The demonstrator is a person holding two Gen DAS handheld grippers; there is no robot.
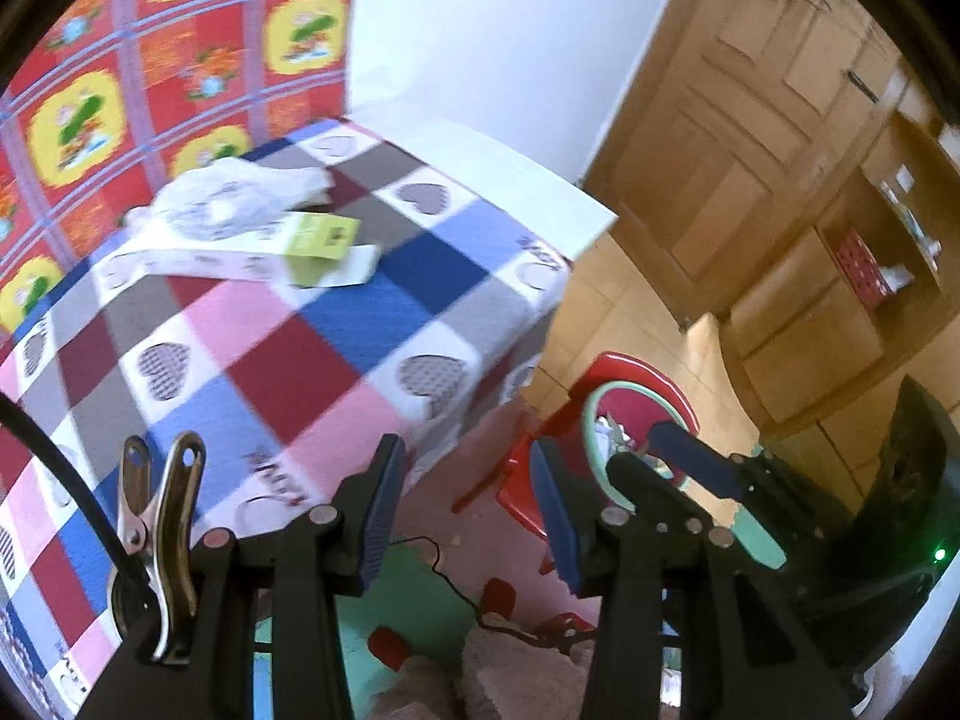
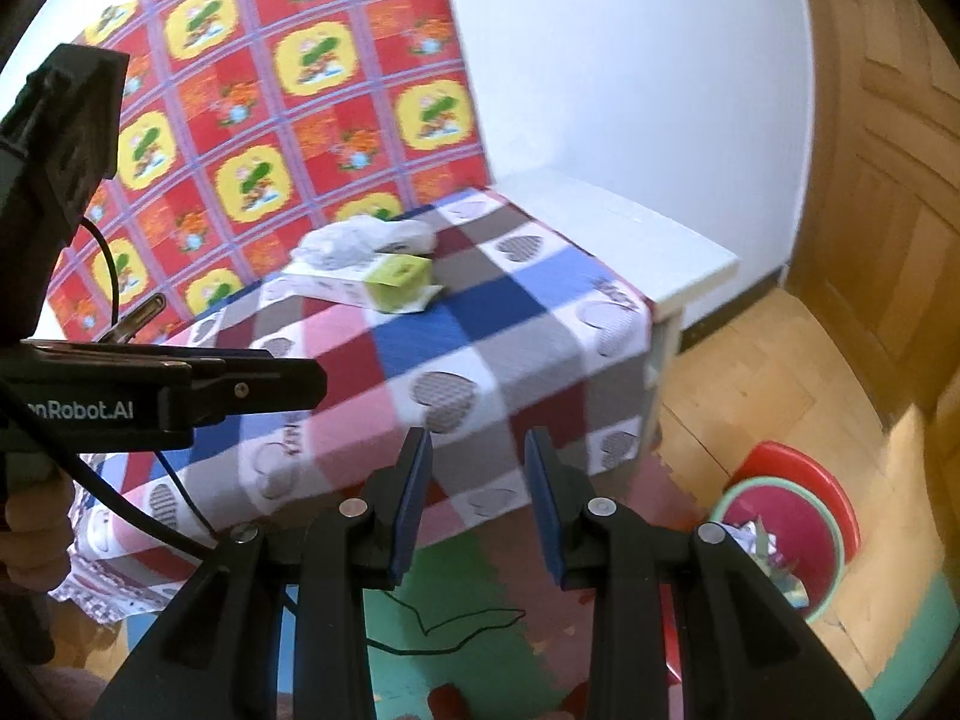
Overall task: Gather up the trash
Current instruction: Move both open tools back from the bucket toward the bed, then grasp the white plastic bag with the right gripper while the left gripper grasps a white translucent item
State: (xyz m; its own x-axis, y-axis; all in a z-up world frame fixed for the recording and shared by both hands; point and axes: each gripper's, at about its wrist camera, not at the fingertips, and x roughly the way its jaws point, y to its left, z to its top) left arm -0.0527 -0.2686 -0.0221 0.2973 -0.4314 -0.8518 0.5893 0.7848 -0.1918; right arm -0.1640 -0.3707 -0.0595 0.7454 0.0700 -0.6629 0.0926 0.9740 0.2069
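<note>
Checkered tablecloth [image 1: 252,360] fills left wrist view; green box [image 1: 318,240] near its far edge. Left gripper [image 1: 468,504] wide open, empty, past table corner. Right wrist view: right gripper [image 2: 480,504] open, empty, over cloth's near edge; bin [image 2: 774,534] on floor beyond corner.

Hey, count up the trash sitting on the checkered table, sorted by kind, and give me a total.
Crumpled white plastic bag: 1
Long white carton: 1
Small green box: 1
Total: 3, all clustered at the far side of the table. Both grippers are open and empty.
</note>
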